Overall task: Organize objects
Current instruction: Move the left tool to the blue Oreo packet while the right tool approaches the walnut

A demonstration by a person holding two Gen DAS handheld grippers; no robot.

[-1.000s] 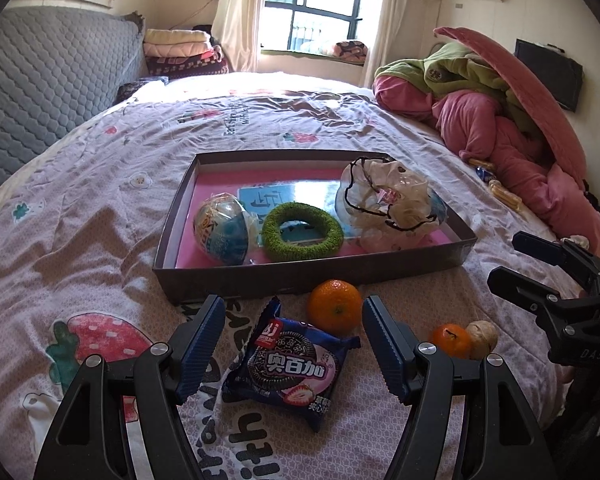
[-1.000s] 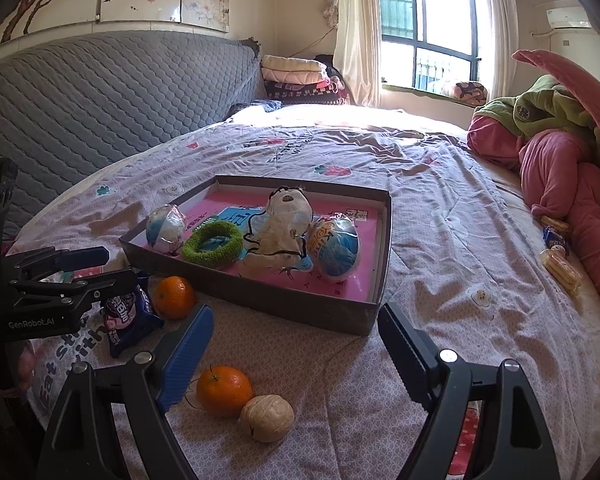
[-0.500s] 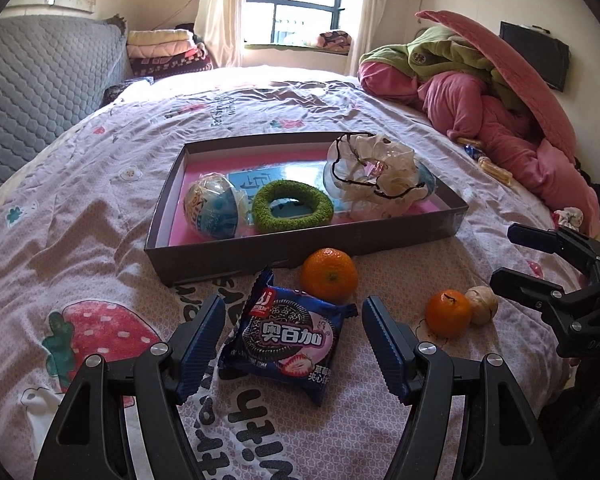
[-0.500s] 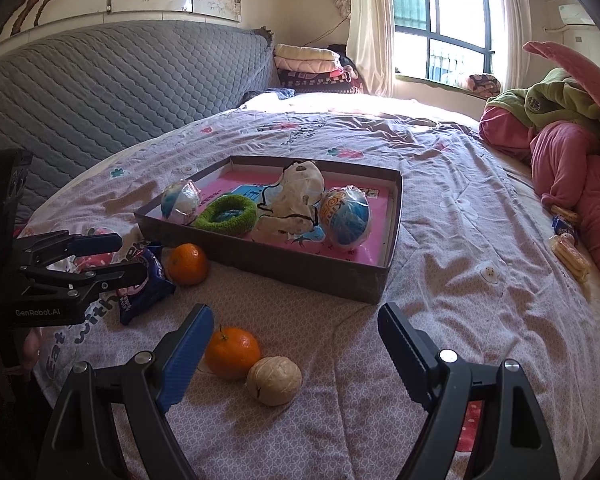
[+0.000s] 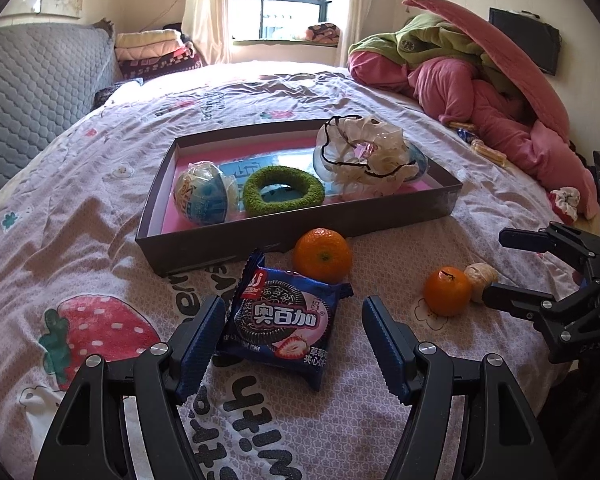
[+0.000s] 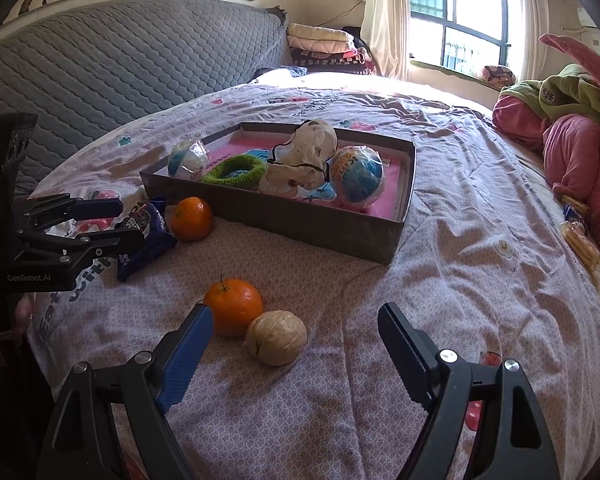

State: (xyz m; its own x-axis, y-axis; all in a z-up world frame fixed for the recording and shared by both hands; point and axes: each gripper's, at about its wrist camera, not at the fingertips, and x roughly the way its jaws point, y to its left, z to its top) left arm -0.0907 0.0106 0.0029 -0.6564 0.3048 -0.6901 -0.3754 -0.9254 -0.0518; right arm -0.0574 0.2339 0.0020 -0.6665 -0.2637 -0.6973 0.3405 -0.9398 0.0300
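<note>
Both have closed in over the last second. The left hand-held gripper (image 5: 293,340) now straddles the cookie packet (image 5: 285,320), jaws wide; the right hand-held gripper (image 6: 291,344), equally wide, brackets the walnut (image 6: 275,338) with a tangerine (image 6: 233,306) touching at ten o'clock — both pickups look imminent. Beyond, at twelve o'clock, the tray (image 5: 300,234) has little free floor behind its raised near wall.

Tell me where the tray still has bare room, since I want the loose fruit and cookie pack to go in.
In the tray, the pink floor shows bare along the far wall and in the near right corner past the wrapped ball. The middle is crowded: green ring, white bag, second ball. Outside, bare quilt lies right of the tray.
</note>
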